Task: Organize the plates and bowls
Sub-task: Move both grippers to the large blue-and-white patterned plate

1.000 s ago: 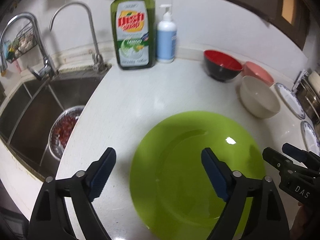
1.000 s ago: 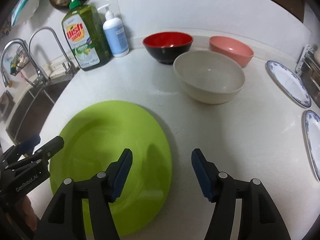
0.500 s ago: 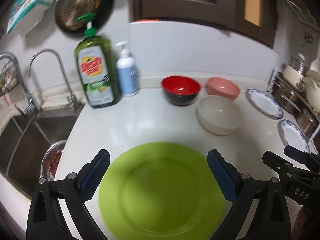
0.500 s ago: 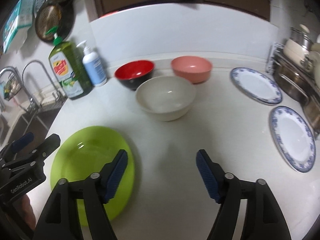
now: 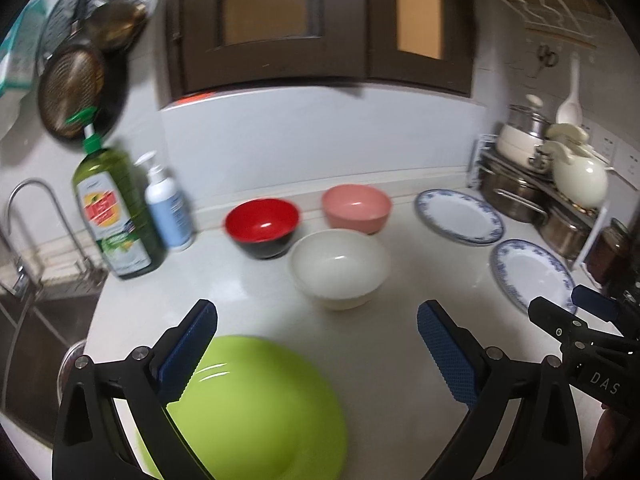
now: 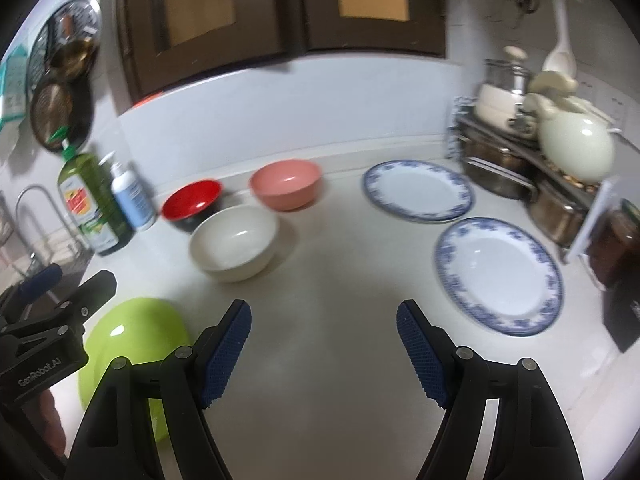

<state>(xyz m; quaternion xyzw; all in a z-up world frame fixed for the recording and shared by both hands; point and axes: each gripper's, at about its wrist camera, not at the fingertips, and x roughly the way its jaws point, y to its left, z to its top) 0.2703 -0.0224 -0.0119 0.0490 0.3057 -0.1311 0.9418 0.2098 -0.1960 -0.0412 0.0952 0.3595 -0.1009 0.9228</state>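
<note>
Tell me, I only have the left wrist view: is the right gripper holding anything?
Observer: No. The right gripper is open and its jaws have just been opening. Nothing is between its pads, only bare counter beyond them.
Operator: The nearer plate is partly hidden from me. Is anything on it?
Observer: Nothing. Its whole blue rim shows and it lies flat.
Operator: Where is the green plate from that gripper?
Observer: Off to its left, outside the jaws.
</note>
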